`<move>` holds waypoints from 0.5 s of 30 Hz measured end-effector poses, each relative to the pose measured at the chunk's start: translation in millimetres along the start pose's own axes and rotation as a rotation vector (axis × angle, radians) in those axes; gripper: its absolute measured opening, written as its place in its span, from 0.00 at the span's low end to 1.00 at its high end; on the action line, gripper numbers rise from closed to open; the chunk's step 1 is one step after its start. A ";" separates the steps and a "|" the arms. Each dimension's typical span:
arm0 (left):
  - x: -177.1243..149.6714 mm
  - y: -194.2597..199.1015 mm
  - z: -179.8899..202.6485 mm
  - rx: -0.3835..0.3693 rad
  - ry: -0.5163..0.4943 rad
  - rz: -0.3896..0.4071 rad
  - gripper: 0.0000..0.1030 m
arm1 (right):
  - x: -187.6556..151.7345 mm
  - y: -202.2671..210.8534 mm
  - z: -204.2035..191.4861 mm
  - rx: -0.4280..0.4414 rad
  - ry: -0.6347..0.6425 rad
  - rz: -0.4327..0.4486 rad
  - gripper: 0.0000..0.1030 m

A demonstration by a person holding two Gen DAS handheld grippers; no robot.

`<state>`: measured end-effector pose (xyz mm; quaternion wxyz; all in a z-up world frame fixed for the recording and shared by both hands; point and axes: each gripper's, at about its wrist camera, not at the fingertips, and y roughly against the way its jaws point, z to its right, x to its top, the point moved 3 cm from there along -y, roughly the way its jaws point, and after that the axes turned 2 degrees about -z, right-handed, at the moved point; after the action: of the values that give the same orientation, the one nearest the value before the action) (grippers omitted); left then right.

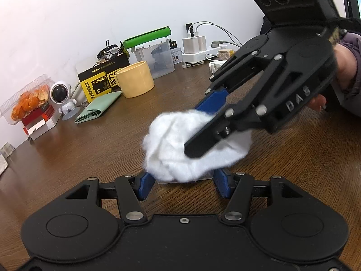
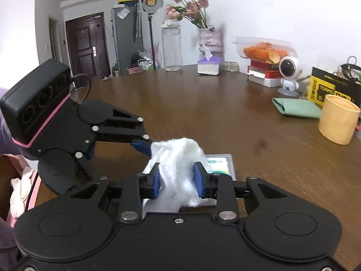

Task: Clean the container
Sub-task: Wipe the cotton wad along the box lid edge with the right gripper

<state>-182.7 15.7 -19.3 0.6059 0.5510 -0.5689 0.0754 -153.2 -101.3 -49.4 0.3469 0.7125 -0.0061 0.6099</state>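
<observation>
While cotton wad (image 2: 178, 169) overhangs container (image 2: 222, 162), right hand-held gripper (image 2: 177, 179) mid-table (image 2: 203, 103).

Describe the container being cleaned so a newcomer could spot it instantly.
Start at the brown wooden table and find the fluffy white cotton wad pinched in the right claw. The small flat clear plastic box lies directly under that wad, near the table's front edge. Unlike the tall yellow cylindrical cup further off, it is shallow, transparent and shows a white-and-teal label.
</observation>
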 end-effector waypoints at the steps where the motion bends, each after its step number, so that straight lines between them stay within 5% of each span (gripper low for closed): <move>1: 0.0 -0.2 -0.3 0.000 0.000 0.000 0.55 | 0.4 1.4 6.0 -0.023 -0.025 0.003 0.32; 7: -0.7 0.9 1.1 0.000 -0.001 0.000 0.55 | -2.2 4.1 24.5 -0.102 -0.091 0.014 0.32; 12: -0.9 1.4 1.4 0.002 -0.003 0.001 0.55 | -0.1 -1.5 -0.4 0.078 -0.037 -0.001 0.32; 15: -0.8 1.4 1.8 0.003 -0.004 0.001 0.55 | 0.4 0.0 0.2 0.040 -0.021 -0.011 0.32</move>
<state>-185.1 15.3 -19.5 0.6037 0.5518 -0.5704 0.0755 -152.9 -101.2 -49.1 0.3360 0.7256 0.0066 0.6005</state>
